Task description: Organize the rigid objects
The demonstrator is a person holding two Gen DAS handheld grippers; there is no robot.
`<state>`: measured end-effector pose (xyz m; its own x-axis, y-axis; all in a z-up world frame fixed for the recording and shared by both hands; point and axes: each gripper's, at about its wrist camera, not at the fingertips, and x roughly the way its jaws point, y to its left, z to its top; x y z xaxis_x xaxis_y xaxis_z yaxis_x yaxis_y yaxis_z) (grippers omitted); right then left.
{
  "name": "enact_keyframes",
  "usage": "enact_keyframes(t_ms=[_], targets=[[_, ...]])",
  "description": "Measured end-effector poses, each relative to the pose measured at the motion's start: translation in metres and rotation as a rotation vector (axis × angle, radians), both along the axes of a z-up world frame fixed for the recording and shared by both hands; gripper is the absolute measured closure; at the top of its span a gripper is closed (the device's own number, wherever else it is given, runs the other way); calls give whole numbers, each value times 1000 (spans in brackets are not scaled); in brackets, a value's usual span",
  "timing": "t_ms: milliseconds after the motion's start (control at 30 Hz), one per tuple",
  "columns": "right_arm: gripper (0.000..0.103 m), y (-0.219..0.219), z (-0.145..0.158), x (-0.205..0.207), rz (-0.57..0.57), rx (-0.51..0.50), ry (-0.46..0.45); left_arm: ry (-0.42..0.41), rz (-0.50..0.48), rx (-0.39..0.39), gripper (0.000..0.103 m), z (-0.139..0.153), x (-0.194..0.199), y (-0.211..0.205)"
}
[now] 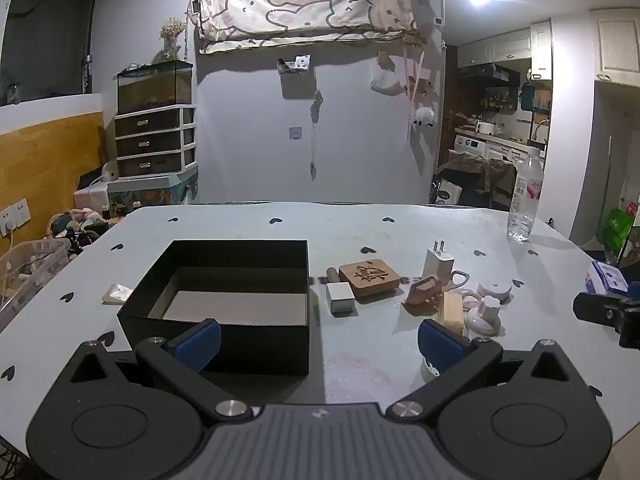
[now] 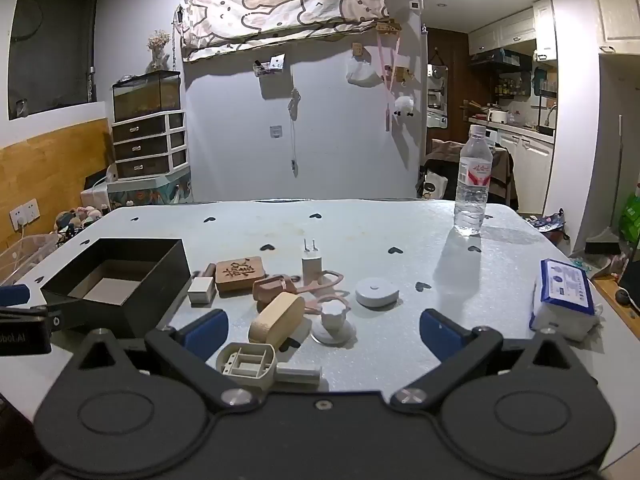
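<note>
at your one o'clock a clear water bottle [image 2: 473, 184] stands upright on the far part of the heart-printed table [image 2: 360, 220]. at three o'clock a blue-and-white tissue pack [image 2: 564, 298] lies by the table's right edge. at ten o'clock, beyond the table, a glass tank [image 2: 146, 94] sits on a drawer unit [image 2: 150, 148]. at twelve o'clock a cartoon-print cloth [image 2: 286, 2] hangs high on the wall.

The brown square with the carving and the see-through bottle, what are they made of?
The carved square looks like wood: warm brown, matte, with a design cut into its top. The bottle looks like thin clear plastic: you can see through it, its sides are ribbed, and it wears a printed label.
</note>
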<state>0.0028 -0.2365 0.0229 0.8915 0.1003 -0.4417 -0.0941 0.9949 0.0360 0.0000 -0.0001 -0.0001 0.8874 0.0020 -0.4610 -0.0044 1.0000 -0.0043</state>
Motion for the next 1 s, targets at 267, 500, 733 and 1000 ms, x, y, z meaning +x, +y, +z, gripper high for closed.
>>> enact_keyframes(t_ms=[267, 500, 733, 1000], targets=[[0, 0, 1, 0, -2, -1, 5, -1, 1, 5, 0, 0, 0, 0], [0, 1, 1, -1, -1, -2, 5, 0, 0, 3, 0, 0, 0, 0], [0, 0, 1, -1, -2, -1, 7, 2, 0, 2, 0, 0, 0, 0], [0, 0, 2, -1, -2, -1, 7, 2, -4, 0, 0, 0, 0, 0]])
